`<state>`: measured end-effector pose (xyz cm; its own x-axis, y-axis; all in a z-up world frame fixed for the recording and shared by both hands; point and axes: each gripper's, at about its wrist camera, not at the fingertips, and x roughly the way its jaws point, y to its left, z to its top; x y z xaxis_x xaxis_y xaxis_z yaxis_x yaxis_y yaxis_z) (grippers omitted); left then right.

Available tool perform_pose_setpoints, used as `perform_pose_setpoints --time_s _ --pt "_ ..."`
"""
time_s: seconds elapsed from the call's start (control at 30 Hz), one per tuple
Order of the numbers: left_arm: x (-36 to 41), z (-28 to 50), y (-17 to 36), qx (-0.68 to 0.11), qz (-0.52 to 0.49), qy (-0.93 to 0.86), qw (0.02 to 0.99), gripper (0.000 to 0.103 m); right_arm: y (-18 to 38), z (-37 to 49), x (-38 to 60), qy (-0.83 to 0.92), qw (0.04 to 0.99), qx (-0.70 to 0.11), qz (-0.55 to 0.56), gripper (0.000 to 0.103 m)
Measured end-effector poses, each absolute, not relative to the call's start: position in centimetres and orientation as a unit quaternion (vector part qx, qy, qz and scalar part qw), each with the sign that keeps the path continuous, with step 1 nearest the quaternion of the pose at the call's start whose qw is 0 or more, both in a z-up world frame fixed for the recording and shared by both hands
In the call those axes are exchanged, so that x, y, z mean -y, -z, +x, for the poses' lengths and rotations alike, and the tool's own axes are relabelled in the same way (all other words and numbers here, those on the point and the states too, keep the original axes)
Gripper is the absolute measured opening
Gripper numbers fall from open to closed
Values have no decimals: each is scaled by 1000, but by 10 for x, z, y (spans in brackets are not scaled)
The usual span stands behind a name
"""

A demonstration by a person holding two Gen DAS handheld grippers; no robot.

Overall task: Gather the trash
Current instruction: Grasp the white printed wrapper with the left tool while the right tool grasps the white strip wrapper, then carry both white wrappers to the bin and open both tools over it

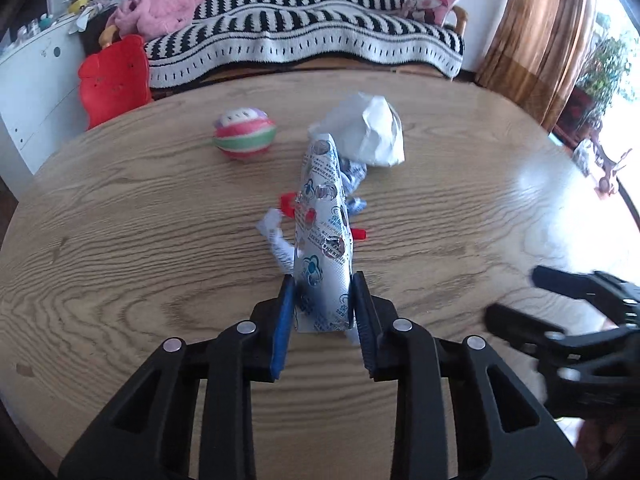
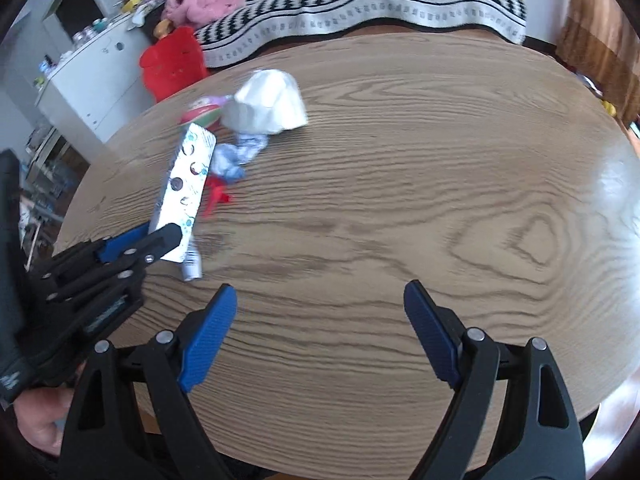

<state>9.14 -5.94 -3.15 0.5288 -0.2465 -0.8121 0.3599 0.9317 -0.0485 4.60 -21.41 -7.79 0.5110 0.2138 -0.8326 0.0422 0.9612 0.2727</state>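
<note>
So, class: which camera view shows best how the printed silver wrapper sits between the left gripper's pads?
The left wrist view: the printed silver wrapper stands centred, both blue pads of the left gripper pressing its lower end. The right wrist view shows the wrapper side-on, its gripped end partly hidden behind one finger.

Glossy wood-grain table [image 1: 120, 240], crumpled paper [image 1: 372, 136]
</note>
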Motion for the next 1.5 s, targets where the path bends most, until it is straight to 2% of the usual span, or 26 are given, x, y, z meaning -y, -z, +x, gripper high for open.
perform_pose_setpoints --time_s 0.17,0.33,0.57,0.63,0.67,0.7,1.03,1.5 --pt "19 82 6 -437 25 165 884 28 79 60 177 -95 858 -493 111 83" --pt "-20 94 8 -444 1 134 886 28 85 78 141 -112 861 -492 71 83" --pt "-39 101 26 -469 -6 120 875 28 94 101 102 -103 871 -479 21 69" --pt "-41 100 28 -471 -6 116 874 28 93 99 95 -103 874 -475 3 51" --pt "-43 101 28 -473 -8 116 874 28 93 98 91 -108 873 -475 -4 14" --pt "-43 101 27 -473 -9 115 874 29 92 97 89 -121 869 -480 7 12" --pt "-16 92 14 -463 -3 134 876 28 47 54 118 -131 890 -436 22 12" --pt "169 10 4 -438 85 283 849 28 37 -65 342 45 898 -428 94 12"
